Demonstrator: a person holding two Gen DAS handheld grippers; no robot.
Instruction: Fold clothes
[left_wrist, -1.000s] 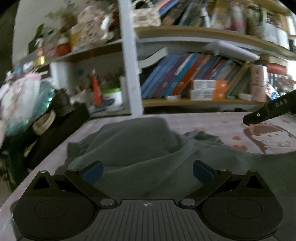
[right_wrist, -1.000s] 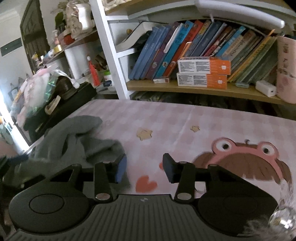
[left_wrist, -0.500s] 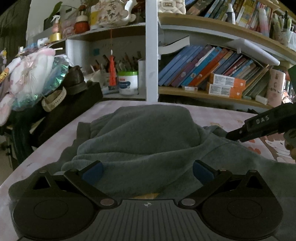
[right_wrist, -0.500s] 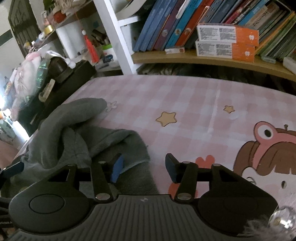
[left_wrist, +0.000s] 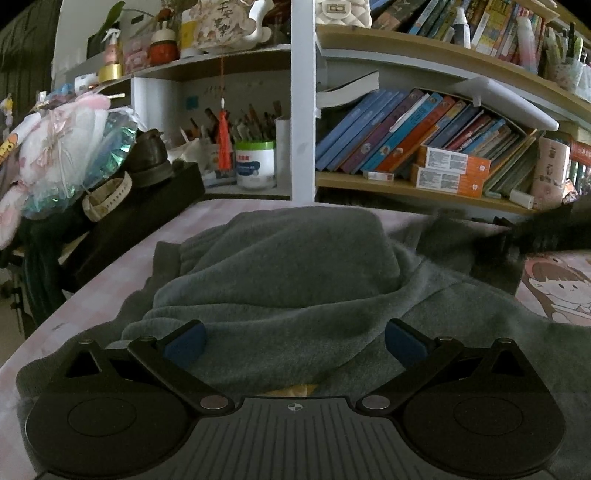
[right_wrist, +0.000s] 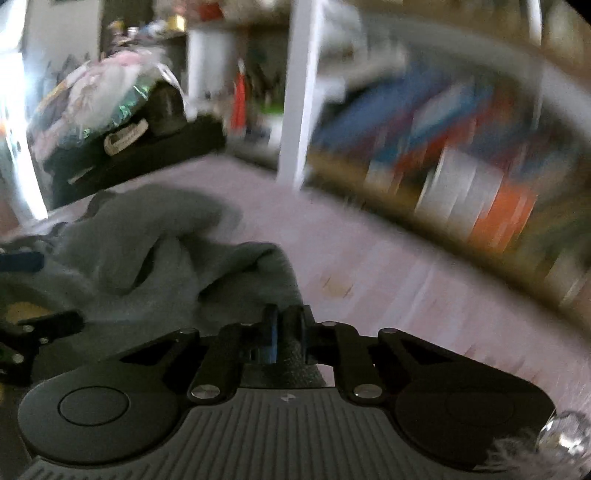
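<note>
Lying rumpled across the pink checked tablecloth, the grey garment is filling the space in front of both tools. In the left wrist view the left gripper is standing with its jaws spread wide, the blue pads apart and pressing on nothing; the cloth is heaped just ahead of and between them, rising in a broad hump toward the bookshelf. A small yellow patch is peeking out from under the fabric right at the tool's front edge.

In the right wrist view, which is heavily blurred, the right gripper is sitting with its jaws drawn together, and a peak of the grey garment is running straight into the narrow gap between them, so the fingers are pinching a fold of its edge. From that pinch the fabric is spreading away to the left in loose ridges, while the bare tablecloth is lying to the right of the jaws.

In the left wrist view the right tool is showing as a dark shape at the far right edge, touching the far right part of the garment, beside a cartoon face printed on the cloth cover. In the right wrist view a part of the left tool is showing at the left edge, over the garment.
</note>
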